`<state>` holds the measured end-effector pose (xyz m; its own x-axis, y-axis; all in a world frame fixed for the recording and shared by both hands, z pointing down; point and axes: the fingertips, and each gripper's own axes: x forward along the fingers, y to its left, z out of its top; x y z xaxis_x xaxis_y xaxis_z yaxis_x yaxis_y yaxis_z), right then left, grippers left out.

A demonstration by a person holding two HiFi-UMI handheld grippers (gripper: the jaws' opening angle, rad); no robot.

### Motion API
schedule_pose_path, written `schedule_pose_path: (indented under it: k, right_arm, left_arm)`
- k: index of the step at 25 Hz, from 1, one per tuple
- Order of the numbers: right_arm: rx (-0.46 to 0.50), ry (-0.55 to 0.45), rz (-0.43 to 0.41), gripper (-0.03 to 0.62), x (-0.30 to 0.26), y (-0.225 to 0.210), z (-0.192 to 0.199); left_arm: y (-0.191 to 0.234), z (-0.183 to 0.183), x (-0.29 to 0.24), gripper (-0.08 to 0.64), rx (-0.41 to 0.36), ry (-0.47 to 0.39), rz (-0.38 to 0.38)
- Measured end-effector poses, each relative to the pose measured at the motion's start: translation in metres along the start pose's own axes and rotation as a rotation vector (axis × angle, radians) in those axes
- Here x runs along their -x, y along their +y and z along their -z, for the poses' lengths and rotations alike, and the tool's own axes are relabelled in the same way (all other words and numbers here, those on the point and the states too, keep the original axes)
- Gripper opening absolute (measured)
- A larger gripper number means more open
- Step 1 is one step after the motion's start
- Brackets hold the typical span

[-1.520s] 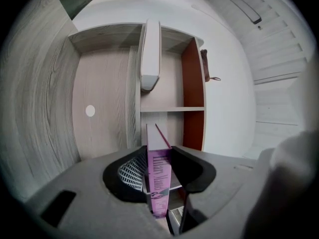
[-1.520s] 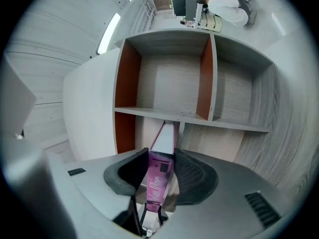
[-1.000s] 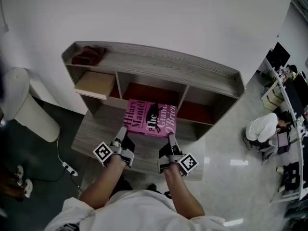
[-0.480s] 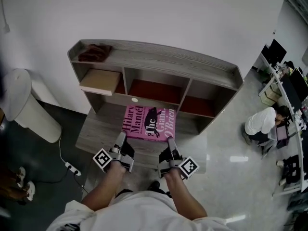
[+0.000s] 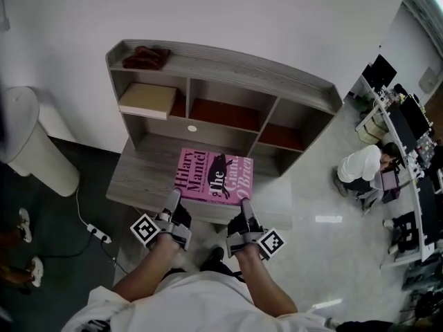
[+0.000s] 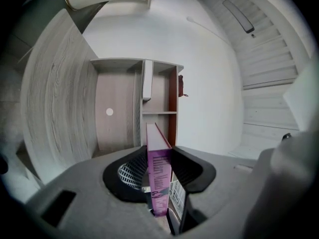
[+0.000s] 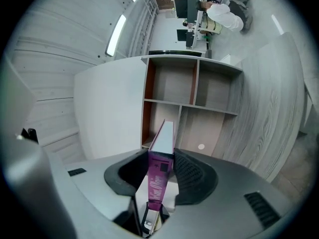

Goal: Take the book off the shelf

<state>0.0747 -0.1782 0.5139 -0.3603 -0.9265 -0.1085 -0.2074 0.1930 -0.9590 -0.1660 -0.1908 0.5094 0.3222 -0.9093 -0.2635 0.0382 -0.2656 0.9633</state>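
Note:
A pink hardback book (image 5: 214, 175) lies flat in the air above the grey desk surface (image 5: 142, 175), in front of the shelf unit (image 5: 221, 92). My left gripper (image 5: 174, 203) is shut on its near left corner and my right gripper (image 5: 243, 208) is shut on its near right corner. In the left gripper view the book's pink edge (image 6: 158, 176) stands clamped between the black pads (image 6: 130, 171). From the right gripper view the book (image 7: 160, 171) runs straight out between the jaws toward the shelf's open compartments (image 7: 192, 91).
The shelf holds a tan box (image 5: 147, 99) in its left compartment and a dark red cloth (image 5: 147, 56) on top. A white bin (image 5: 31, 144) stands to the left, a power strip (image 5: 97, 236) lies on the floor. A person (image 5: 360, 171) sits at desks far right.
Both grippers have drawn the book back toward me, out of the middle compartment and over the desk. The shelf now sits farther from the book's far edge.

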Motion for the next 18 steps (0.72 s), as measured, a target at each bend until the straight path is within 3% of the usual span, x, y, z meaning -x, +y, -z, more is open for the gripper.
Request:
schedule_pose_path:
  k: [11,18]
  right_arm:
    - [-0.014,-0.049,0.015,0.158,0.052,0.012,0.034]
    - [-0.014,-0.067,0.046,0.158,0.113,0.009,0.063]
  left_arm:
    - [-0.015,0.005,0.047,0.149,0.003,0.059,-0.017]
    - [-0.015,0.02,0.107,0.149,0.006,0.098,-0.034]
